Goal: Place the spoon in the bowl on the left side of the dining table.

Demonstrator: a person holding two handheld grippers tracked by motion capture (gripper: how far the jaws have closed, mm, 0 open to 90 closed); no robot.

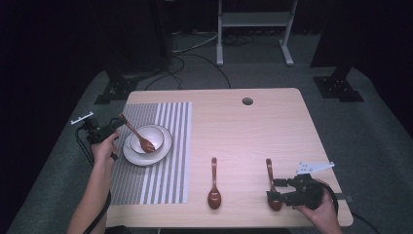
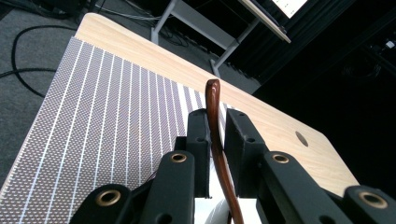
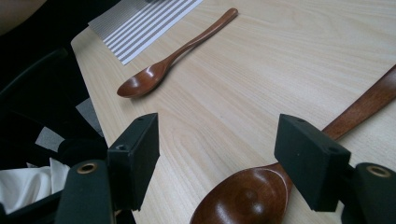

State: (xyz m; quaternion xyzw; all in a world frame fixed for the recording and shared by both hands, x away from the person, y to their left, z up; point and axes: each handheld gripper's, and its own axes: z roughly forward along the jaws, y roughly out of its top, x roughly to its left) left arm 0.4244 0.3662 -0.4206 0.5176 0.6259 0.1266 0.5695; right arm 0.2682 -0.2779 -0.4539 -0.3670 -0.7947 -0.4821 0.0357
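Three wooden spoons, one bowl [image 1: 152, 132], one plate [image 1: 165, 148], one placemat [image 1: 160, 180] and two grippers are on or over the table [image 1: 243, 131]. The spoons are dark reddish-brown, glossy, each with a slim handle widening to an oval scoop. The bowl and plate are round, pale and smooth, the bowl sitting on the plate, the plate on the mat. The mat is rectangular, woven, grey with thin white stripes that grow broader toward its right side. The table top is light wood grain with rounded corners and a small round hole [image 1: 247, 101] near the far edge. The first spoon [image 1: 137, 134] rests with its scoop in the bowl and its handle slanting up and to the left; in the left gripper view that handle stands between the two black jaws of the left gripper [image 2: 215, 140], which sit narrow and close on either side of it, with a thin gap showing at the tips, so whether the pads press it I cannot tell. The second spoon [image 1: 214, 184] lies flat on bare table between mat and right gripper, scoop toward the person, well apart from both grippers. The third spoon [image 1: 272, 187] lies flat under the right gripper [image 3: 219, 154], whose jaws stand wide; its scoop lies between them near the right jaw, and the handle runs away behind that jaw
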